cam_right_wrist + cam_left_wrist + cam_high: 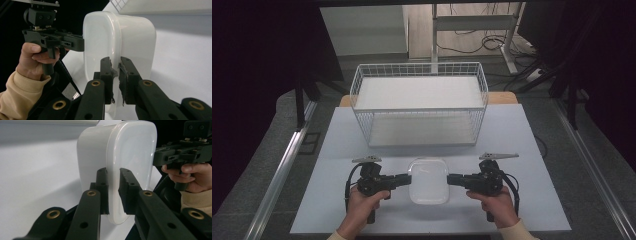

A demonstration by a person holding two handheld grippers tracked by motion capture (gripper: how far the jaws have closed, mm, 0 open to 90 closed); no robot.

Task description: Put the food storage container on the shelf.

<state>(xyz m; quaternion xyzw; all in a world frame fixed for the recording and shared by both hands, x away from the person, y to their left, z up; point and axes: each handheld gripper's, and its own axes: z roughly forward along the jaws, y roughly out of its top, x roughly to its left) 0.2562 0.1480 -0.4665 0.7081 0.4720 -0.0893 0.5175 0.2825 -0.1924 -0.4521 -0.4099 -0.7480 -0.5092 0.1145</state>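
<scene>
The white container's (117,157) contents are hidden by its cloudy lid.

A white, translucent, rounded-rectangular lidded plastic container (429,180) sits upright on the table's near middle, lid on.

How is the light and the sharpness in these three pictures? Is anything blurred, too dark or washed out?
High view: the table is evenly lit, the sides are nearly black, and the white container is slightly washed out. Left gripper view: the container is bright and sharp, casting a soft shadow; the near jaws are a little blurred. Right gripper view: the same, with a black background behind the left gripper.
</scene>
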